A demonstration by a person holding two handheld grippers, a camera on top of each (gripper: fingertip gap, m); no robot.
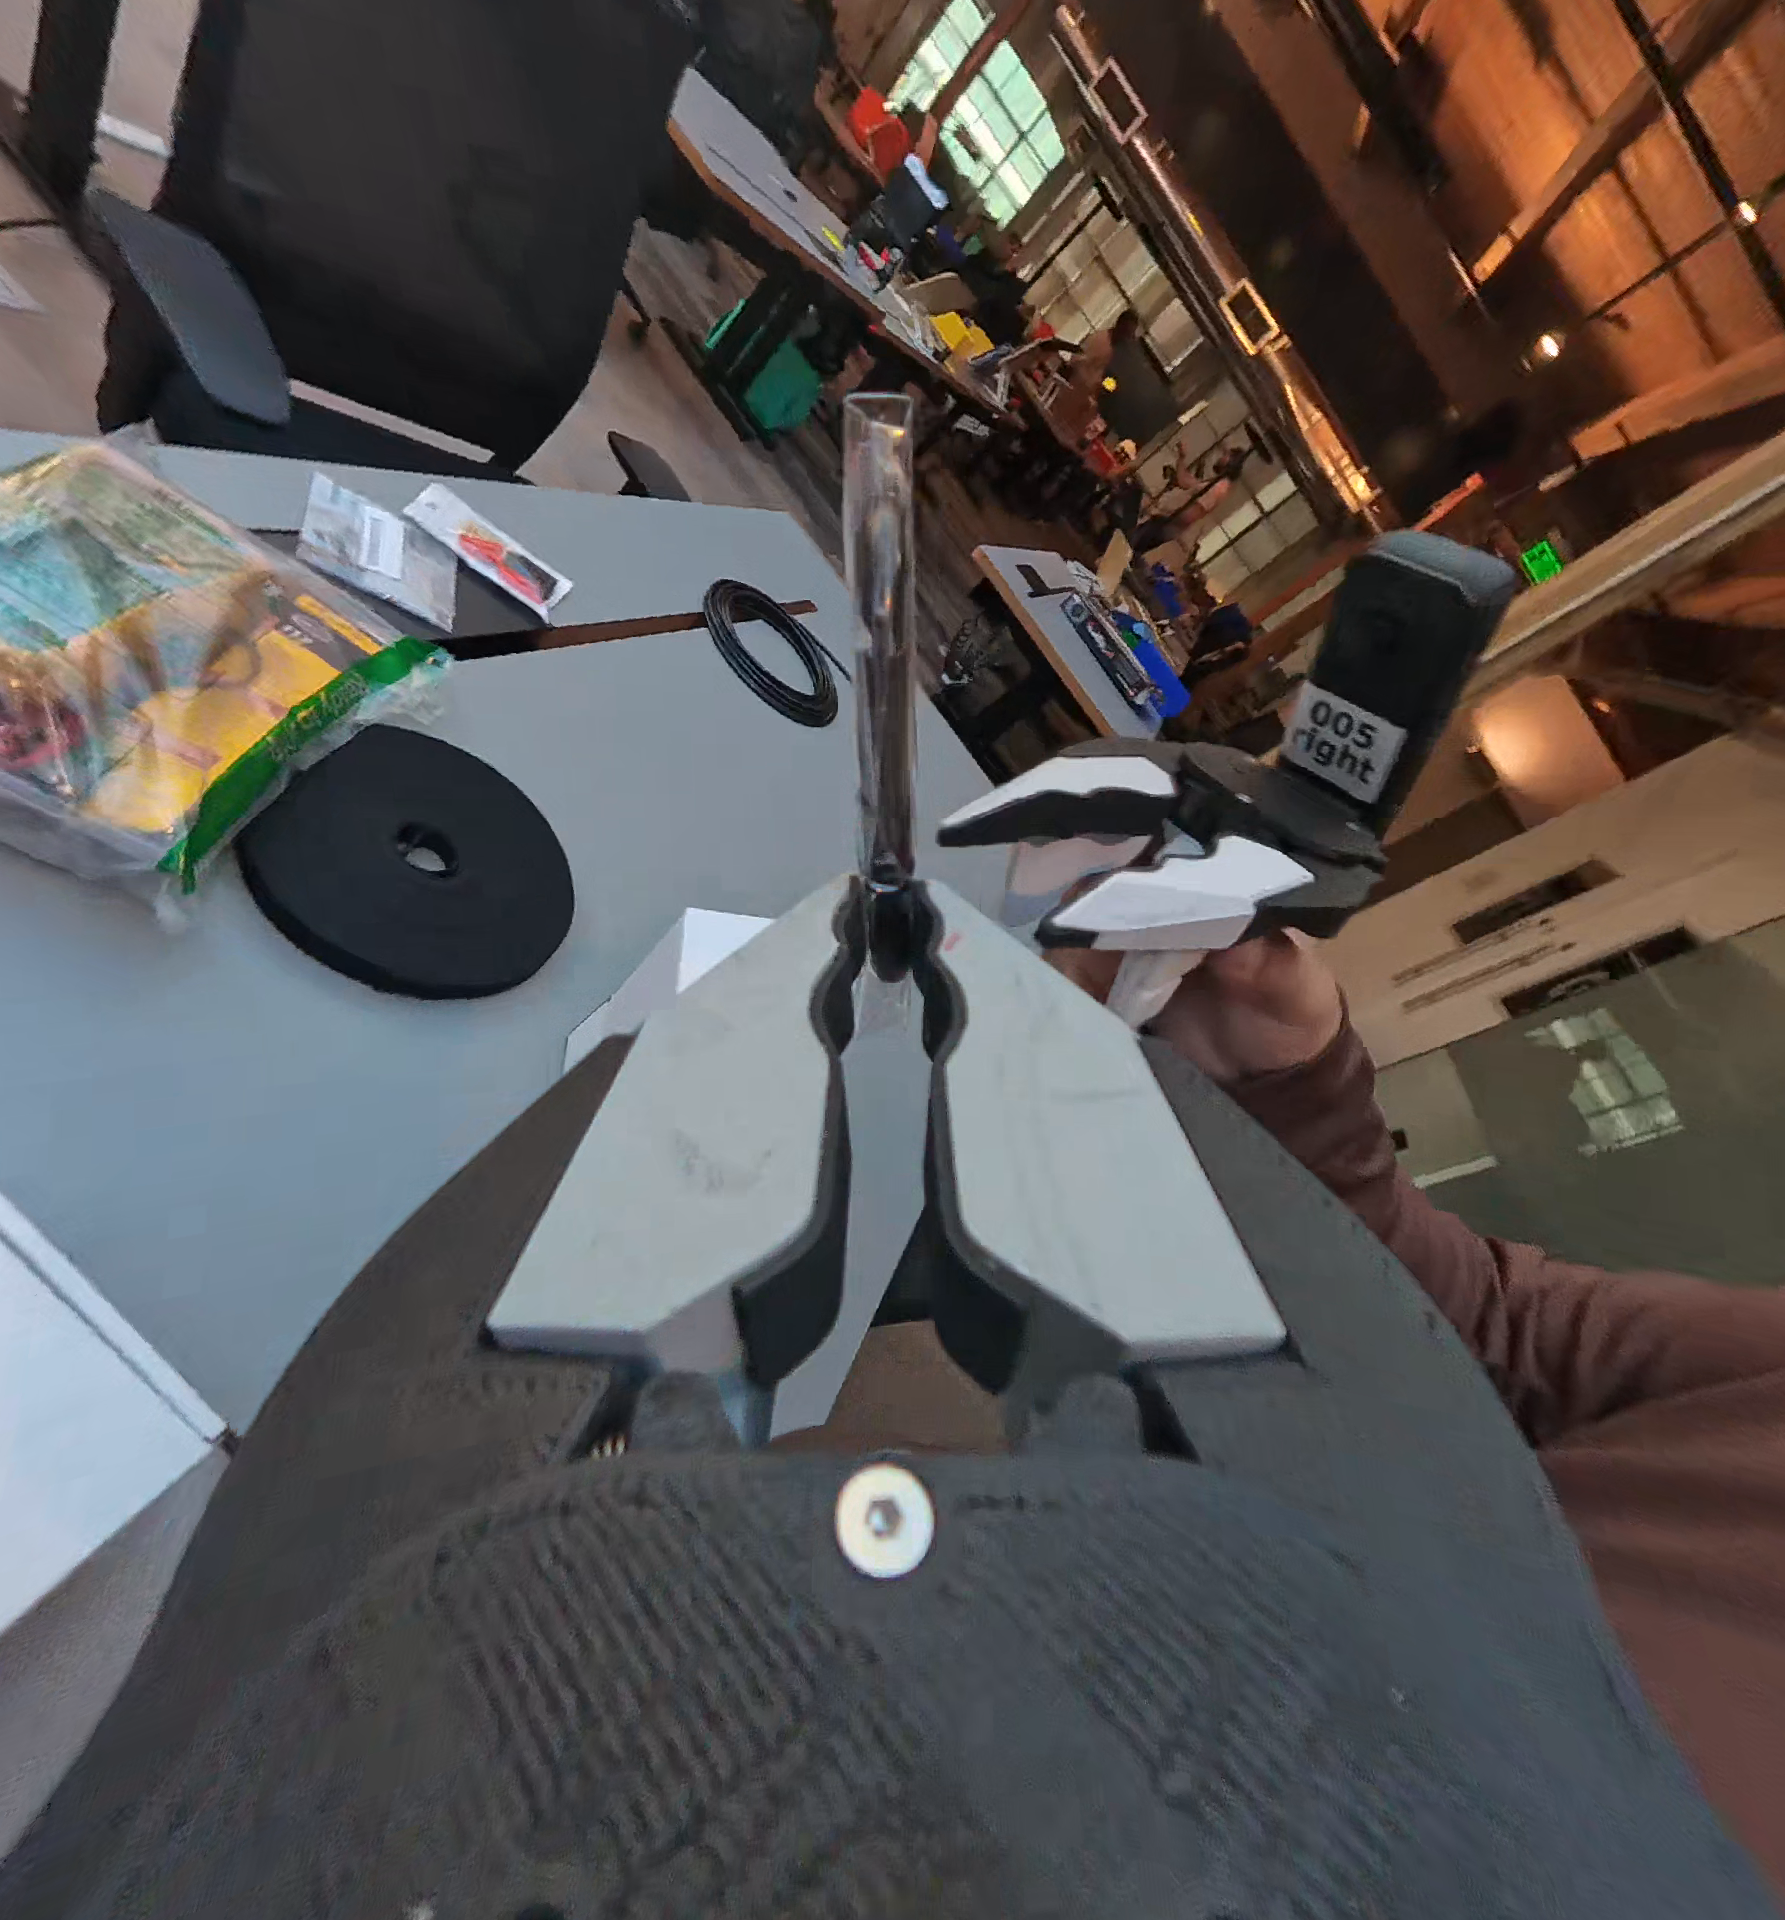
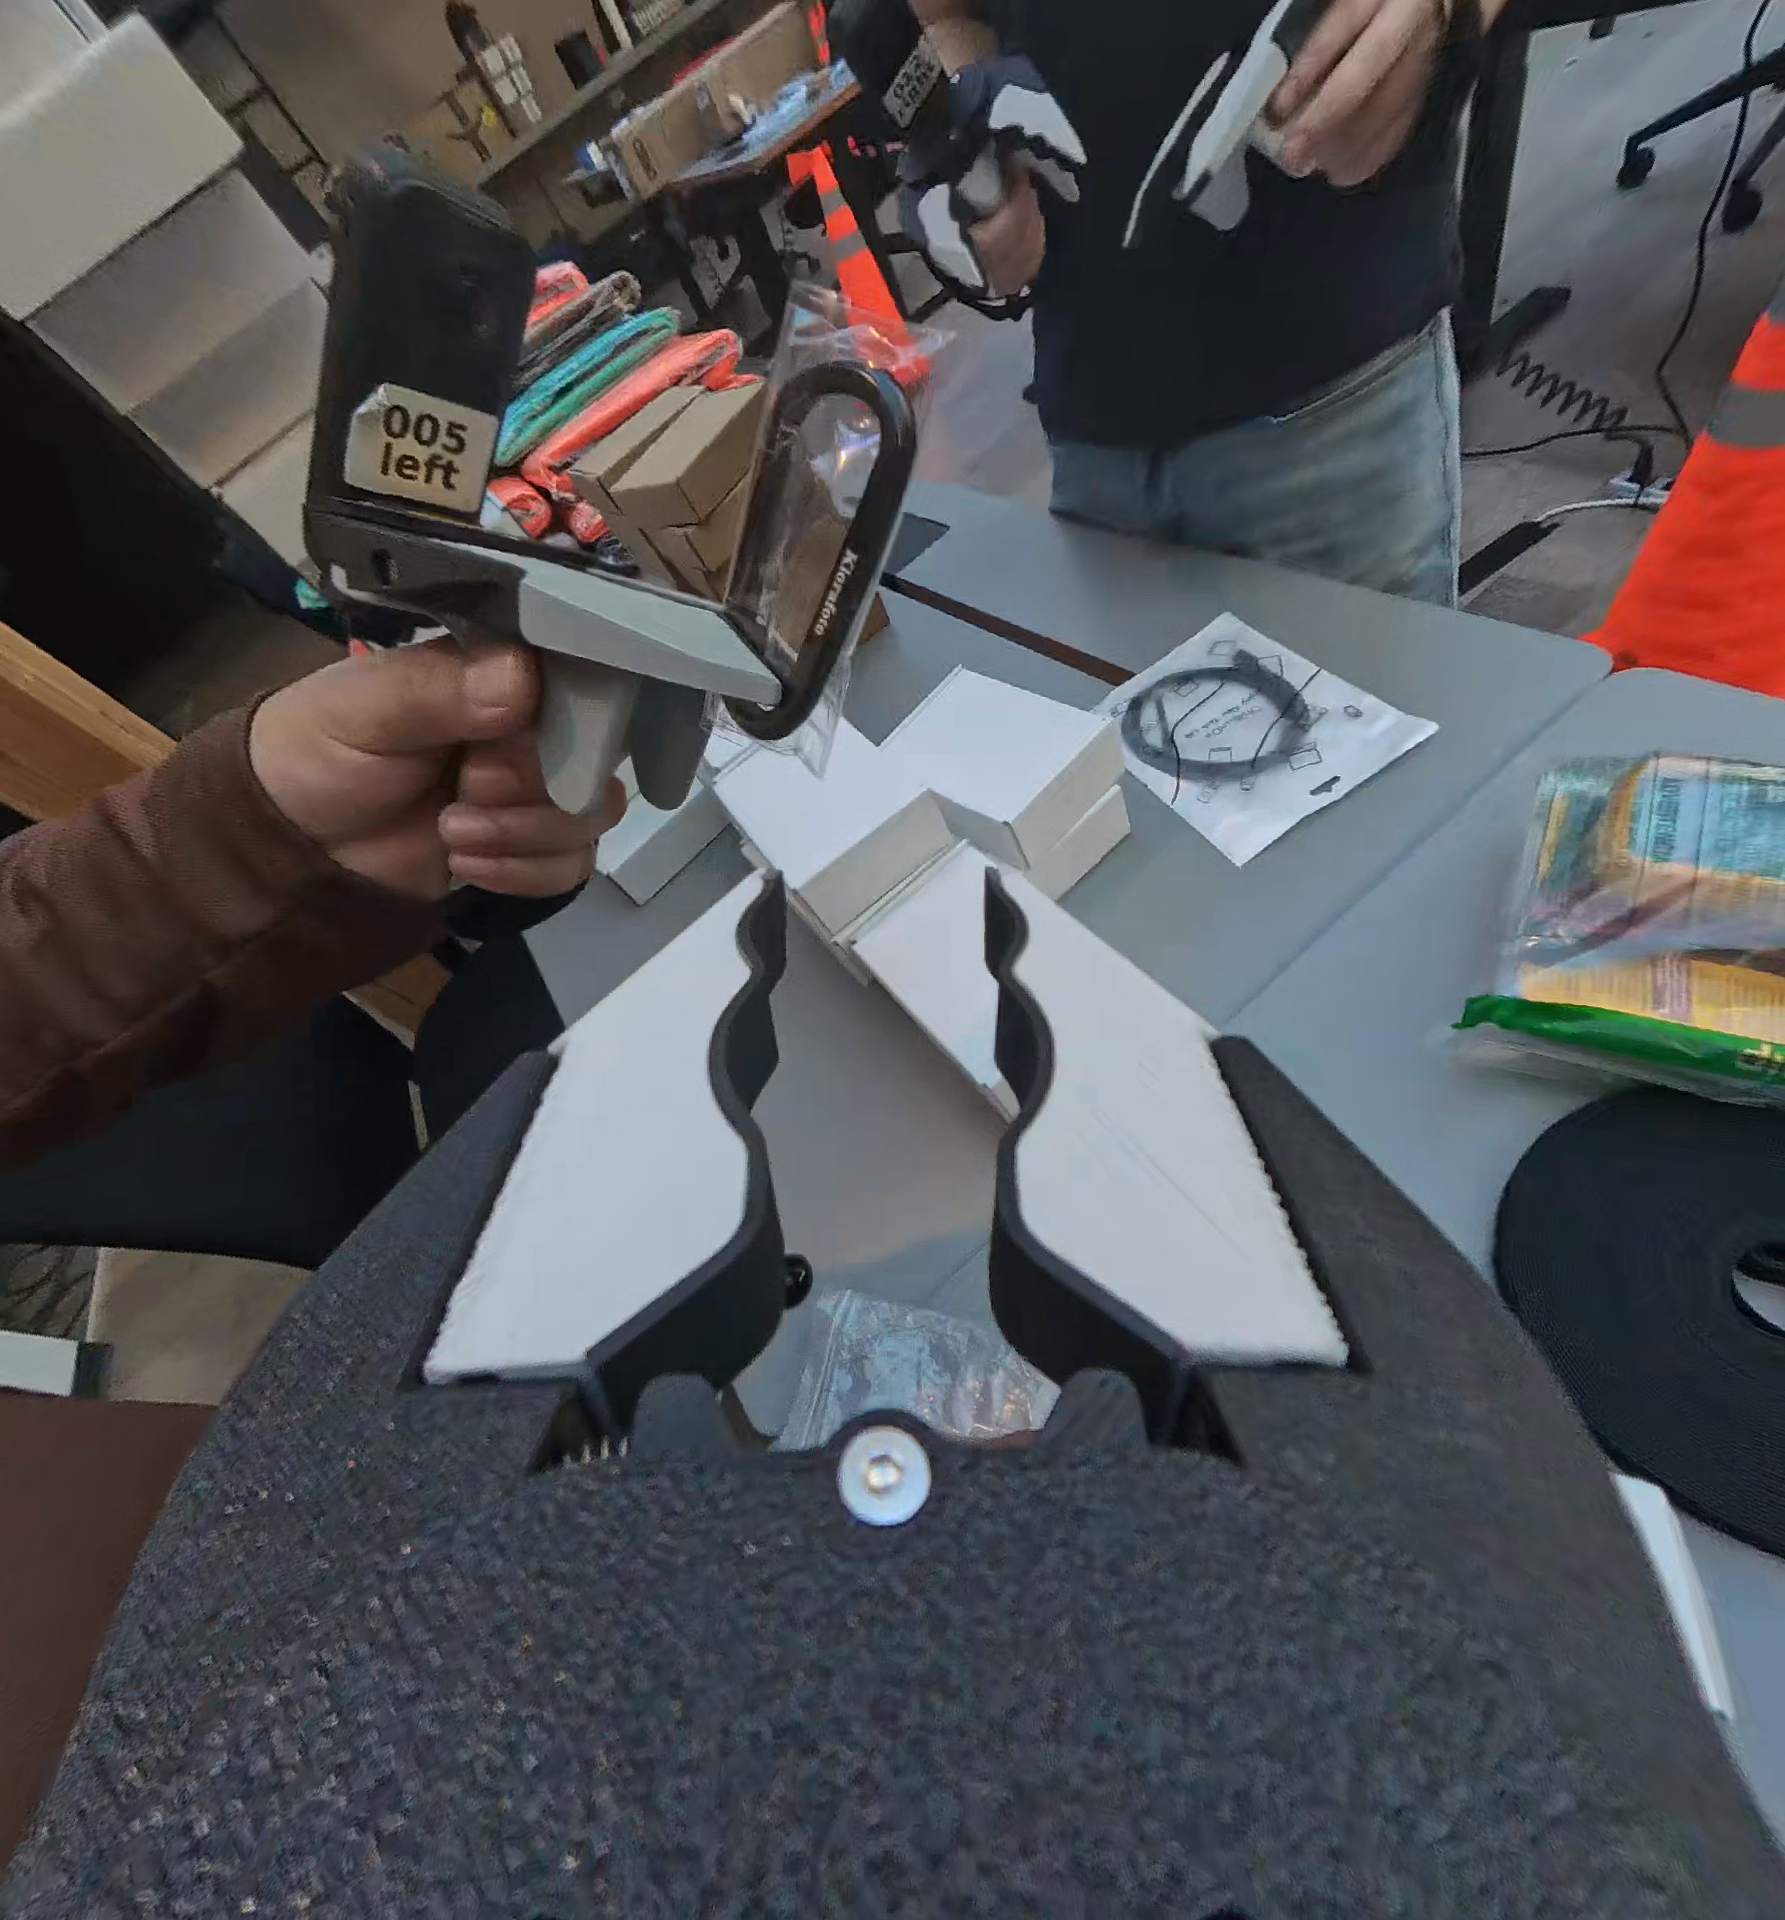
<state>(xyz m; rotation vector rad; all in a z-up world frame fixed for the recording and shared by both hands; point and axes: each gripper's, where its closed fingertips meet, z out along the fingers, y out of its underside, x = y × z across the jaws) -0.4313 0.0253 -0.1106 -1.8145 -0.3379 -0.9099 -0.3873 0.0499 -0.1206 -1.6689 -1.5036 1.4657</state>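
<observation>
The left tongs (image 1: 886,940) were closed on a black carabiner-shaped ring in a clear plastic sleeve (image 2: 823,540), gripping it at its lower end and holding it up in the air above the grey desk (image 1: 244,1039). In the left wrist view the sleeve stood edge-on, rising straight from the fingertips. The right tongs (image 2: 886,914) were spread wide with nothing between them, hovering above a cluster of white boxes (image 2: 971,831). On the desk lay a black roll of tape (image 1: 405,857), a coiled black cable (image 1: 768,665) and a clear bag with yellow and green contents (image 1: 109,665). Across the desk stood another person (image 2: 1241,260) holding 2 more grippers.
</observation>
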